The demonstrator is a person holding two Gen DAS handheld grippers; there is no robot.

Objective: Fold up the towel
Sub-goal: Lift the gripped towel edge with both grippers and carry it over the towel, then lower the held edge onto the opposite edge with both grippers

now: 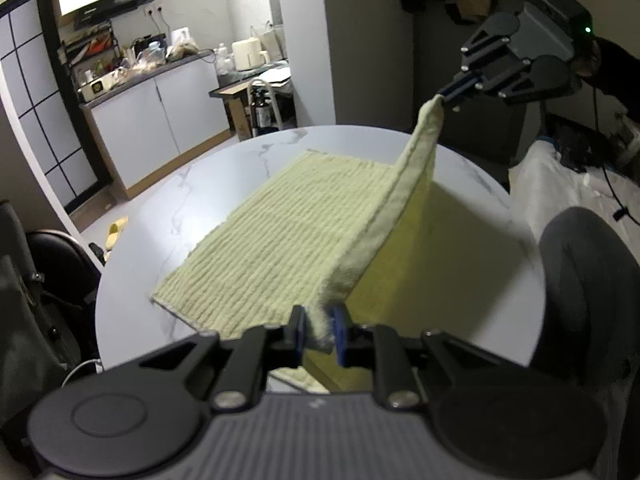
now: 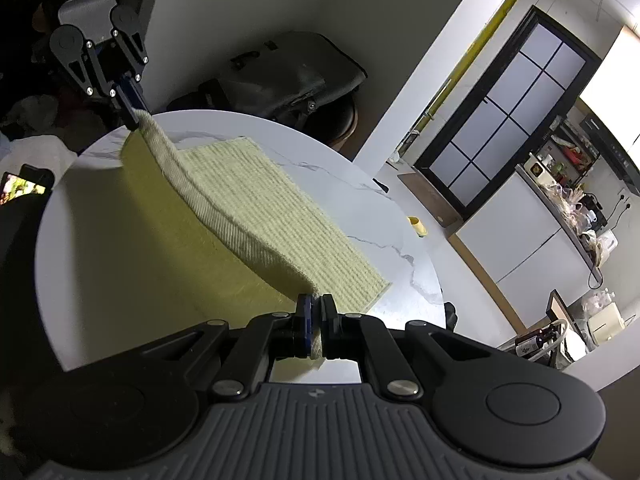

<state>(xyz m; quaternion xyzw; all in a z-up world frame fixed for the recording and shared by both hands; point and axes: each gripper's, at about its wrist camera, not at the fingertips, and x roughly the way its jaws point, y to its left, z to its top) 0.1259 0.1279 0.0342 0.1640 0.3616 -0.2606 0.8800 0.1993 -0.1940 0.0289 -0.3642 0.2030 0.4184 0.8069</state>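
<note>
Pinching both corners of one edge, left gripper and right gripper clamp the towel: soft, light, sagging toward 11 o'clock, best held at corners.

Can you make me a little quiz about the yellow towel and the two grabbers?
1. True or false: both grippers pinch the towel.
2. What does the towel's flat part lie on?
A. chair
B. round table
C. floor
3. Fill in: the held edge is ___ off the table.

Key:
1. True: left gripper and right gripper each clamp a corner.
2. B.
3. lifted.
</note>
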